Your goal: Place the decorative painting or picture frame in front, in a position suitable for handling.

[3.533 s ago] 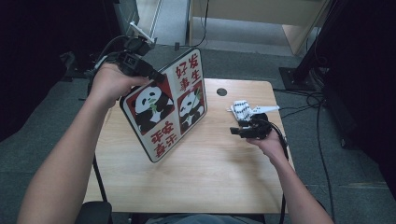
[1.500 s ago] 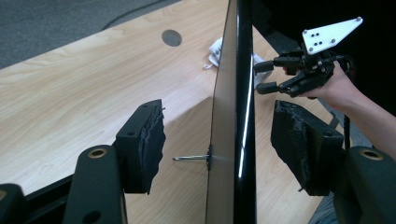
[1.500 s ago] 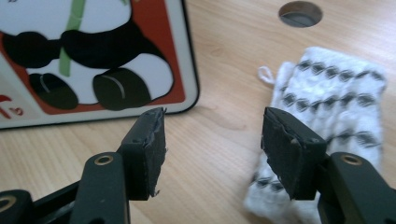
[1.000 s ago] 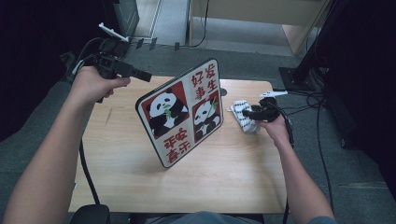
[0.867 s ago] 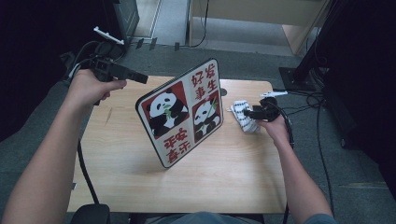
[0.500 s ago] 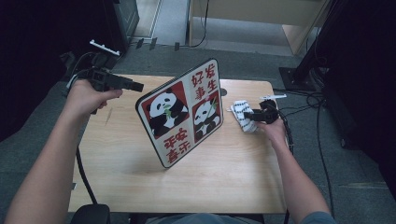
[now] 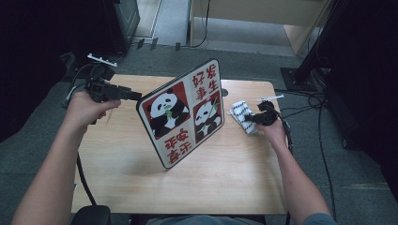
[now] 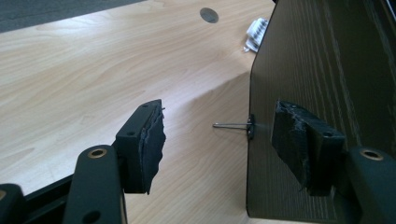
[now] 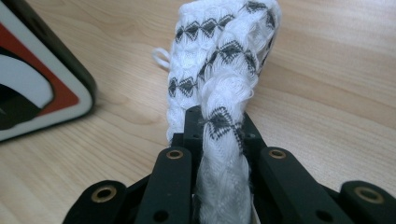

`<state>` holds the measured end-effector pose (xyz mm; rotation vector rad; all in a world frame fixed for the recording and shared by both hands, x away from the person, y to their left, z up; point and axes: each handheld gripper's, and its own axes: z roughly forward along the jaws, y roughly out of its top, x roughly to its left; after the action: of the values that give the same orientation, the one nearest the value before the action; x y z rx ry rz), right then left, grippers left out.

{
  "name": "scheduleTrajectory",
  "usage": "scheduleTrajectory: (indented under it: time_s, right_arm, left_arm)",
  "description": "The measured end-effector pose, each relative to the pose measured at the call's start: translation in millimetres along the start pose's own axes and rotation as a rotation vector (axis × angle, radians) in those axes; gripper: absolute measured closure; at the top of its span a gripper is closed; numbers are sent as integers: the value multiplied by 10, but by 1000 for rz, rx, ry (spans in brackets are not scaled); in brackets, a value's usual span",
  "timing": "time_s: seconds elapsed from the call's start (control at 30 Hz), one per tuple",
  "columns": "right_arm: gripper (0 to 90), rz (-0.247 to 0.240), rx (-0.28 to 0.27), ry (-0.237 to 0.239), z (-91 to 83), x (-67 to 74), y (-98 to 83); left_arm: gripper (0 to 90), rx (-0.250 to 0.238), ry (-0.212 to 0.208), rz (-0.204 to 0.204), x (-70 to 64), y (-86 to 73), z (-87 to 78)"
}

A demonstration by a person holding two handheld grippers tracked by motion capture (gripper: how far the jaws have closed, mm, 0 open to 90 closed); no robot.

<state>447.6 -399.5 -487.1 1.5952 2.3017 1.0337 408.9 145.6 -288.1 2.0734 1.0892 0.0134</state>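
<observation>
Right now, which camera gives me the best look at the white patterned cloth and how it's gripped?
The right gripper view: the white patterned cloth sits close up, pinched between the shut jaws of the right gripper. The high view shows it small, beside the panda sign. The left gripper view catches just a corner past the sign's dark back.

You had a light wooden table (image 7: 117,154) with a small round grey cable hole (image 7: 224,92) near its far edge. Grey carpet (image 7: 356,178) ran all around it. Off to your right, loose black cables (image 7: 309,101) trailed across the floor, near the flat base of a black stand (image 7: 296,77). Further back stood a pale wooden cabinet (image 7: 263,9), and both sides of the room were pretty much lost in dark.
</observation>
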Motion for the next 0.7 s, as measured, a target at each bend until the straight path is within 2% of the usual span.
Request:
scheduleTrajectory:
  time_s: [0.13, 0.23, 0.33, 0.43, 0.57, 0.63, 0.67, 0.7]
  right_arm:
    - [811, -11, -29, 26, -105, 51, 49]
    - [810, -22, -33, 50, -159, 90, 65]
    - [810, -22, -18, 78, -215, 146, 81]
    - [810, -45, -21, 92, -288, 213, 100]
    - [807, -65, -29, 101, -374, 308, 135]
    - [805, -65, -33, 115, -399, 339, 146]
    - [805, -54, -31, 129, -418, 363, 155]
    - [805, -54, -31, 129, -418, 363, 155]
  left_arm:
    - [350, -3, -4, -5, 16, -97, 24]
    - [350, -5, -3, -11, 24, -158, 38]
    - [353, -22, 19, 6, -3, -232, 29]
    - [354, -34, 1, 6, -31, -291, 19]
    - [354, -21, -12, 7, -70, -387, 51]
    - [353, -16, -17, -7, -81, -440, 68]
    - [353, -25, -26, -29, -86, -493, 78]
    - [353, -25, -26, -29, -86, -493, 78]
